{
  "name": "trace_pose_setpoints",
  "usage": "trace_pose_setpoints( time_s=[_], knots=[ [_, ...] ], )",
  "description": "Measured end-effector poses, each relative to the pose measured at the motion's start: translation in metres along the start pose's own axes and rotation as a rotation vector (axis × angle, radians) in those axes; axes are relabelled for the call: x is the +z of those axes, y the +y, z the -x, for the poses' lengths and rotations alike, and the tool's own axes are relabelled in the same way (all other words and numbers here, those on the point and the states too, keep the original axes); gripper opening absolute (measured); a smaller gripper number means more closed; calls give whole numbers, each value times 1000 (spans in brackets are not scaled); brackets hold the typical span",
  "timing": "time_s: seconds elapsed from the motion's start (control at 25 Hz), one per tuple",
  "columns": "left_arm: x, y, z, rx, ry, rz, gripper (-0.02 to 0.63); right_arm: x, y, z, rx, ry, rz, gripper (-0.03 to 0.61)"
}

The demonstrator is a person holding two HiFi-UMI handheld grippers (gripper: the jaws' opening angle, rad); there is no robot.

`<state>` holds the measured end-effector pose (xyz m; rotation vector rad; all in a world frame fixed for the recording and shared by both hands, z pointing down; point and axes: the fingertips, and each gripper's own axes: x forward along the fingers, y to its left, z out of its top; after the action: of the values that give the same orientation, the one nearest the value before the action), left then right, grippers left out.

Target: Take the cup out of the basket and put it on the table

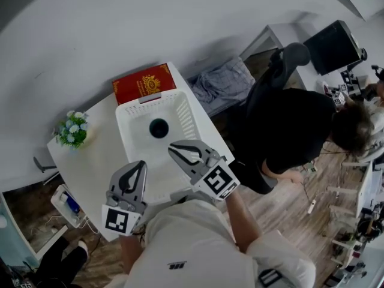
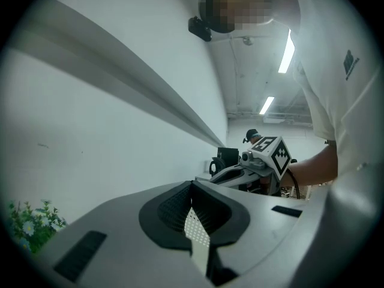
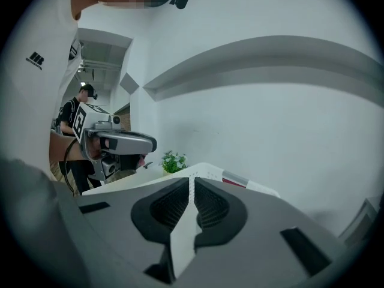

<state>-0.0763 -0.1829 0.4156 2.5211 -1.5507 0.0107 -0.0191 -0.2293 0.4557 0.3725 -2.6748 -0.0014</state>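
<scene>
right claw [image 1: 173, 148] shut over basket [image 1: 127, 138], cup [image 1: 158, 128] just ahead, apart

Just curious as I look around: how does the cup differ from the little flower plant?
The cup is dark and plain; the flower plant is green with pale blossoms. The cup sits inside the white basket, while the flower plant stands on the table outside it, off the basket's left side in the head view. Both are small next to the basket.
</scene>
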Motion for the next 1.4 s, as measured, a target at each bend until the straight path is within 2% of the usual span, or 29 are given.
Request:
trace_pose_setpoints(
  time_s=[0.68,0.84,1.4],
  knots=[
    [-5,15,-8,16,12,27,9,-19,-22,-34,48,117,43,24],
    [-5,17,-8,15,7,30,9,-26,-22,-46,76,146,72,58],
    [-8,23,0,33,-5,53,9,-71,-23,-89,178,375,213,184]
  ],
)
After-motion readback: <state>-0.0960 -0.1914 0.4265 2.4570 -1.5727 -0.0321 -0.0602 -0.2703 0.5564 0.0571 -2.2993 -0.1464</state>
